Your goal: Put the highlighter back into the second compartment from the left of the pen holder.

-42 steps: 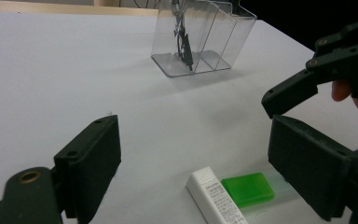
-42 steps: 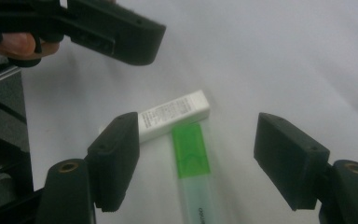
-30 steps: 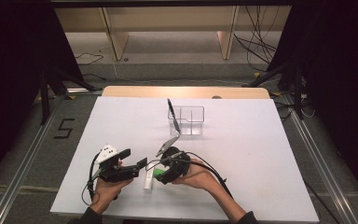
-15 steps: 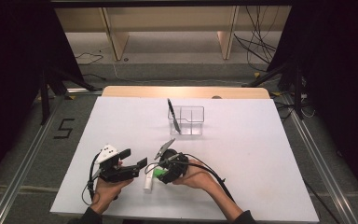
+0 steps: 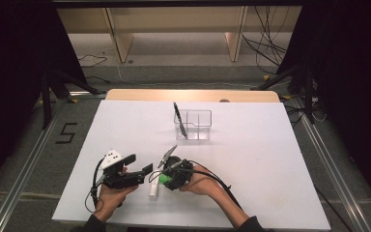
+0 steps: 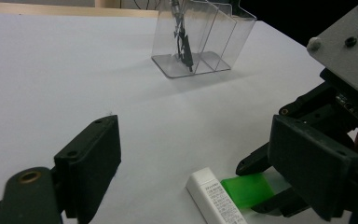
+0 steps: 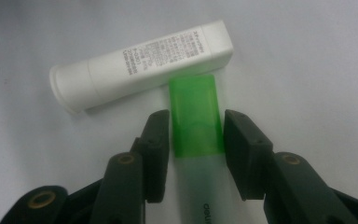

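Note:
A highlighter with a green cap [image 7: 193,112] lies on the white table [image 5: 251,159], its cap end touching a white tube [image 7: 140,60] that lies crosswise. My right gripper [image 7: 196,140] has just been closing its jaws, and the pads now sit against both sides of the green cap. In the high view the right gripper [image 5: 166,178] is at the front middle, beside the white tube [image 5: 153,190]. My left gripper [image 5: 140,164] rests just left of it, open, with nothing between its fingers. The left gripper view has the green cap [image 6: 247,189] and the tube [image 6: 216,198] low at the right.
A clear divided holder [image 5: 195,124] stands at the table's middle back, with a dark pen [image 5: 178,118] leaning in its left compartment. The same holder [image 6: 205,42] is far ahead in the left gripper view. Cables trail from both grippers toward the front edge.
The right gripper's jaws have drawn in around the green cap. Both hands have stayed almost where they were.

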